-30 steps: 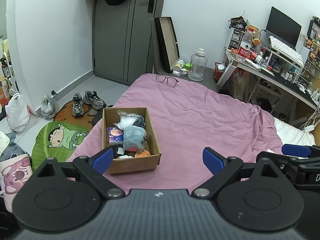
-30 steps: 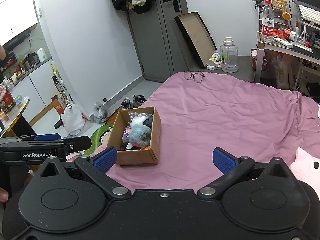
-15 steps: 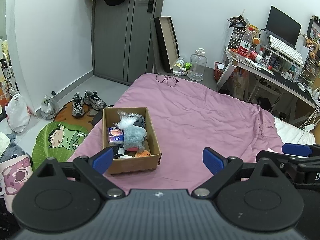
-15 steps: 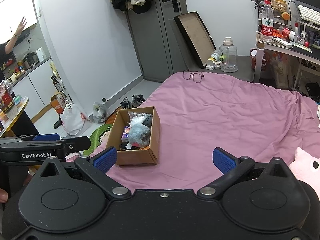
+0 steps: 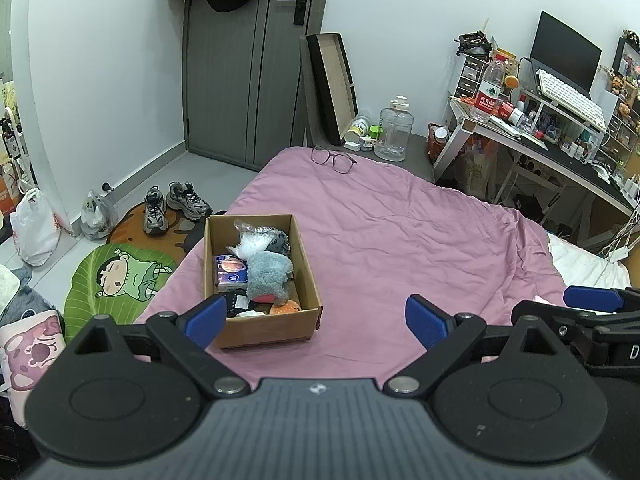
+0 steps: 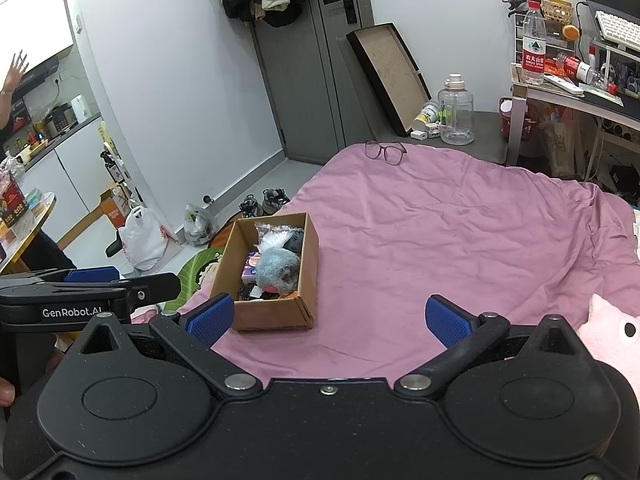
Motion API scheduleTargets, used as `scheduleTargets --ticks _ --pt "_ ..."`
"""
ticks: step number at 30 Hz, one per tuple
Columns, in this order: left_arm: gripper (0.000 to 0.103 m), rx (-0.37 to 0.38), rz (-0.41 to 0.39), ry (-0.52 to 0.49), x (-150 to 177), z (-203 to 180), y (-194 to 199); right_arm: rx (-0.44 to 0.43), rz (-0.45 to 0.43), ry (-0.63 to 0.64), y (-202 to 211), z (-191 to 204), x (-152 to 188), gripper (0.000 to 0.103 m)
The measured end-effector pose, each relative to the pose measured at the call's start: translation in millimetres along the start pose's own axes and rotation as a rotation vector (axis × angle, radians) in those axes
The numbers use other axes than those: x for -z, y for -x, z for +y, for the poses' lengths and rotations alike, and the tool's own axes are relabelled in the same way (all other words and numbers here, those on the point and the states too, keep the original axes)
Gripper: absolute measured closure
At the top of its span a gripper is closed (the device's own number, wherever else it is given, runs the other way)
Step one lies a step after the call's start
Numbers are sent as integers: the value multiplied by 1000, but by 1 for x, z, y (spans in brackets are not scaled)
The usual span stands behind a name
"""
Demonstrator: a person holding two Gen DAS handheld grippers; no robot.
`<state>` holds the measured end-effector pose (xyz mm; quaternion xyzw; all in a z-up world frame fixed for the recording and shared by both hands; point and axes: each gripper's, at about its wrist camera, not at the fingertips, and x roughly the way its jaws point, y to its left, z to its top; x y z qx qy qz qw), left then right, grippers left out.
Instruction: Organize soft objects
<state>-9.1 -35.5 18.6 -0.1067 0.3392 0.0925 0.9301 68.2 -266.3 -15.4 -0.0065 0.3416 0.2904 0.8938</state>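
A cardboard box point(image 5: 308, 284) point(image 6: 310, 264) sits on the near left of the pink bed cover point(image 5: 400, 240) point(image 6: 440, 232). It holds a grey-blue plush point(image 5: 268, 274) point(image 6: 276, 268), a clear plastic bag point(image 5: 254, 242), a purple pack point(image 5: 230, 268) and other small soft items. A pink plush point(image 6: 612, 332) lies at the right edge of the right wrist view. My left gripper point(image 5: 316, 322) is open and empty, held above the bed just in front of the box. My right gripper point(image 6: 328, 318) is open and empty, to the right of the box.
Glasses point(image 5: 334, 160) lie at the bed's far end. A water jug point(image 5: 394, 130), a leaning tray point(image 5: 330, 84) and a cluttered desk point(image 5: 560, 128) stand behind. Shoes point(image 5: 176, 202), plastic bags point(image 5: 34, 228) and a green cartoon mat point(image 5: 116, 280) are on the floor at the left.
Both grippers stay almost still. In the right wrist view a person's hand has risen at the far left.
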Motion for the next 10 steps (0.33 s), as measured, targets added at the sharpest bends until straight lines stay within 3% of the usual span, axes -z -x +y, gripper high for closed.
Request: scheduleTargets --ticks 10 --pt "8 4 3 -6 1 1 -1 5 5 -2 0 -4 -1 0"
